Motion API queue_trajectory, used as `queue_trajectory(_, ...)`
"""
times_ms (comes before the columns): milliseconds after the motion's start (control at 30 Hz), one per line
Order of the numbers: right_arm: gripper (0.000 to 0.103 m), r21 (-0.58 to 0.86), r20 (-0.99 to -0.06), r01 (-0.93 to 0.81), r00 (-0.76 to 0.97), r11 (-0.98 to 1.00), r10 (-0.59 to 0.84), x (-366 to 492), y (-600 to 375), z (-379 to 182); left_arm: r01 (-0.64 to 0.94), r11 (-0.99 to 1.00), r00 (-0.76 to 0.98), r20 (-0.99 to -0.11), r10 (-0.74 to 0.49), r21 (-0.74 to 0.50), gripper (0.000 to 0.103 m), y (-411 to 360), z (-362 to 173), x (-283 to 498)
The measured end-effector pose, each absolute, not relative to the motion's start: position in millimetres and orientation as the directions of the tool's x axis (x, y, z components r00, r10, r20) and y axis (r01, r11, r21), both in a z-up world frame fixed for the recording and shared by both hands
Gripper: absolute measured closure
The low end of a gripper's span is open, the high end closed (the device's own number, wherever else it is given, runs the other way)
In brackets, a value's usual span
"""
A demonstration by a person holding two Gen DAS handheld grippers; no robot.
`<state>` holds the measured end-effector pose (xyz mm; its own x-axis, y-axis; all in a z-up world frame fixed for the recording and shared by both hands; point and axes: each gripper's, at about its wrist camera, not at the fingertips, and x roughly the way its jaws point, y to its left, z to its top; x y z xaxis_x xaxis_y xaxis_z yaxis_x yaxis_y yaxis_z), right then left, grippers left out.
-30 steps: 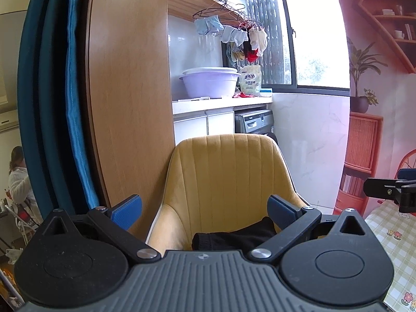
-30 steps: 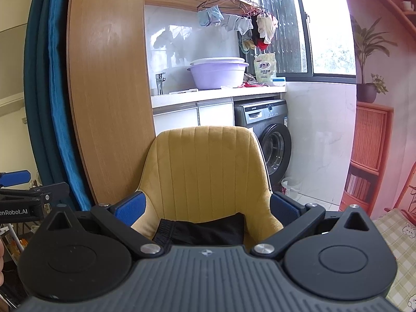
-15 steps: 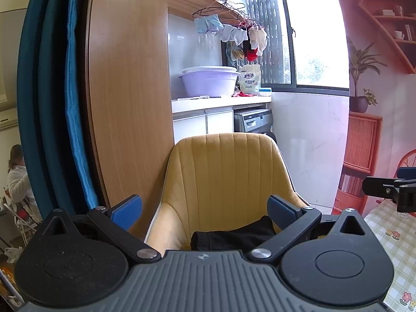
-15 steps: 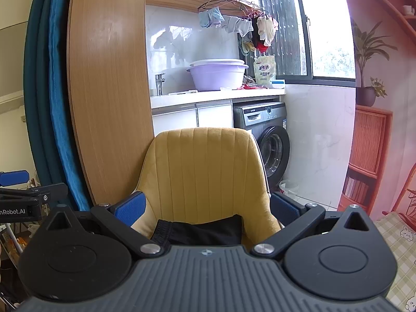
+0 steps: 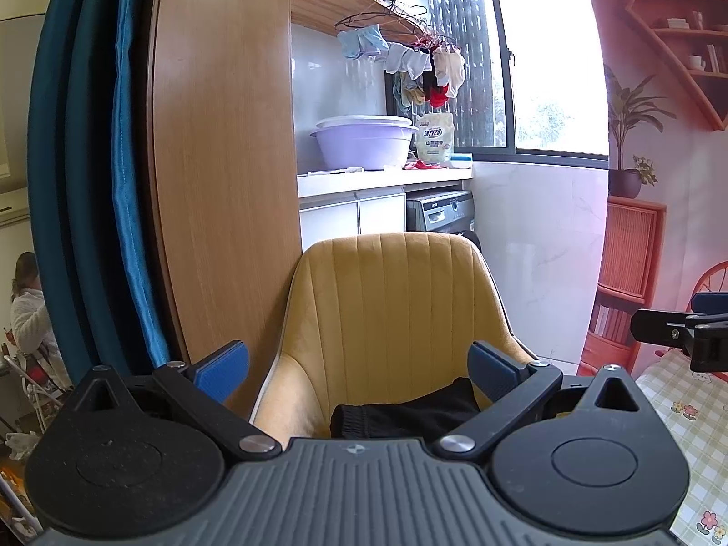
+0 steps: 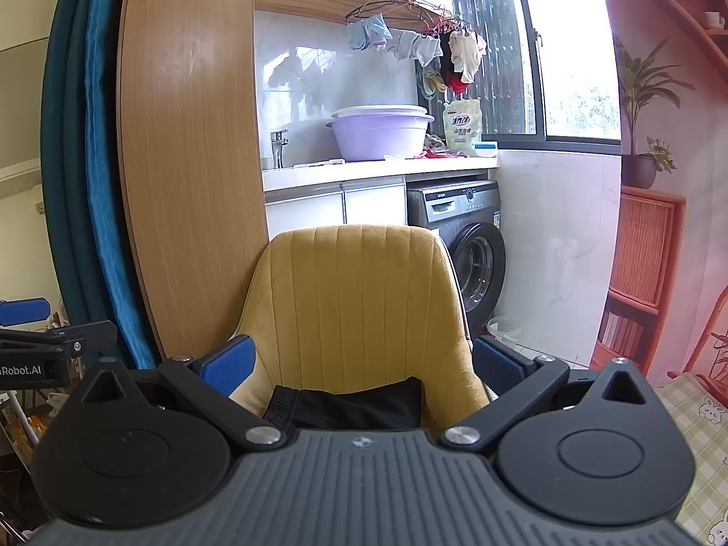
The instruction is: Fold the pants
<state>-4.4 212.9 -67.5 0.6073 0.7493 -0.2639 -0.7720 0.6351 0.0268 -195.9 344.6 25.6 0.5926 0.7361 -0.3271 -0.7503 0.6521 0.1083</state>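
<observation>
Black pants (image 5: 405, 414) lie bunched on the seat of a yellow chair (image 5: 391, 305), with the elastic waistband toward the left; they also show in the right wrist view (image 6: 350, 405). My left gripper (image 5: 357, 366) is open and empty, held level in front of the chair and above the pants. My right gripper (image 6: 361, 361) is open and empty too, facing the same chair (image 6: 359, 295). Most of the pants is hidden behind the gripper bodies. The right gripper's arm shows at the right edge of the left view (image 5: 682, 332).
A wooden panel (image 5: 218, 182) and blue curtain (image 5: 132, 209) stand left of the chair. Behind are a counter with a purple basin (image 6: 377, 136), a washing machine (image 6: 468, 245) and a window. A checked tablecloth (image 5: 687, 414) lies at the right, a red shelf unit (image 6: 646, 245) beyond.
Both views have shifted only slightly; the grippers stay open and the pants lie as before.
</observation>
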Motion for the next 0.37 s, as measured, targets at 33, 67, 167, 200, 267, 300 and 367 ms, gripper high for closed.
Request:
queue_trajectory(33, 0.000, 0.027, -0.264, -0.772, 0.608, 0.635, 0.749, -4.4, 212.9, -67.5, -0.750, 0.653, 0.593, -0.327, 0.736, 0.108, 0.000, 344.6, 25.5, -196.0)
queue_trajectory(67, 0.000, 0.027, -0.264, -0.772, 0.608, 0.636, 0.749, -4.4, 213.0, -67.6, -0.750, 0.653, 0.593, -0.327, 0.735, 0.108, 0.000, 344.5, 25.6, -196.0)
queue_trajectory(167, 0.000, 0.027, -0.265, -0.772, 0.607, 0.635, 0.749, -4.7, 212.7, -67.6, -0.746, 0.657, 0.597, -0.328, 0.732, 0.108, 0.000, 346.4, 25.7, -195.5)
queue_trajectory(200, 0.000, 0.027, -0.264, -0.772, 0.607, 0.635, 0.749, -4.6, 212.9, -67.6, -0.745, 0.658, 0.598, -0.328, 0.731, 0.109, 0.000, 346.2, 25.7, -195.4)
queue_trajectory(267, 0.000, 0.027, -0.264, -0.771, 0.608, 0.636, 0.749, -4.6, 212.8, -67.7, -0.743, 0.660, 0.601, -0.326, 0.730, 0.110, 0.000, 346.4, 25.9, -195.2)
queue_trajectory(300, 0.000, 0.027, -0.264, -0.772, 0.607, 0.635, 0.749, -5.0, 212.5, -67.7, -0.742, 0.661, 0.602, -0.326, 0.729, 0.110, 0.000, 346.6, 25.8, -195.0)
queue_trajectory(367, 0.000, 0.029, -0.264, -0.771, 0.608, 0.636, 0.749, -4.9, 212.2, -67.7, -0.740, 0.664, 0.604, -0.325, 0.728, 0.110, 0.000, 347.3, 25.7, -194.7)
